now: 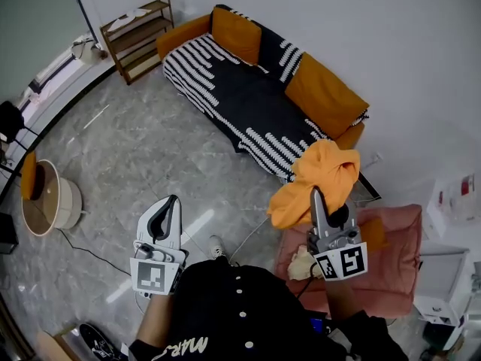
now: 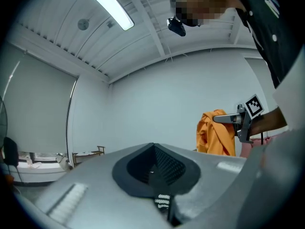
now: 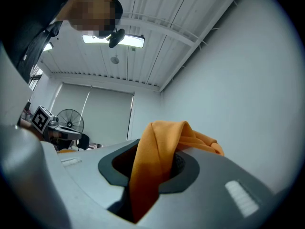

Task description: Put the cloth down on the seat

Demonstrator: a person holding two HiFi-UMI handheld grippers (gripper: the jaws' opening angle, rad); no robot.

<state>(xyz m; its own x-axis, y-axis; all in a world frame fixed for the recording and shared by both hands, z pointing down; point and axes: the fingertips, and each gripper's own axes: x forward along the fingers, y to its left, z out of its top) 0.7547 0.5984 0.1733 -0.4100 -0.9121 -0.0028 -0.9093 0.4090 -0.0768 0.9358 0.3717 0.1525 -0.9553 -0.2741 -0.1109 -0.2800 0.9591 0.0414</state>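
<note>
My right gripper (image 1: pixel 314 192) is shut on an orange cloth (image 1: pixel 319 177) and holds it up in the air. The cloth hangs bunched over the jaw tips, above the near end of the sofa (image 1: pixel 248 100) and the edge of a pink padded seat (image 1: pixel 394 258). In the right gripper view a fold of the cloth (image 3: pixel 157 156) runs down between the jaws. My left gripper (image 1: pixel 173 201) is shut with nothing in it, over the floor to the left. The left gripper view shows its closed jaws, and beyond them the cloth (image 2: pixel 217 133) and the right gripper (image 2: pixel 228 119).
The sofa has orange cushions (image 1: pixel 325 92) and a black-and-white striped cover. A wooden shelf (image 1: pixel 139 32) stands at the back left. A round tub (image 1: pixel 51 198) sits on the marble floor at the left. White equipment (image 1: pixel 445 277) is at the right.
</note>
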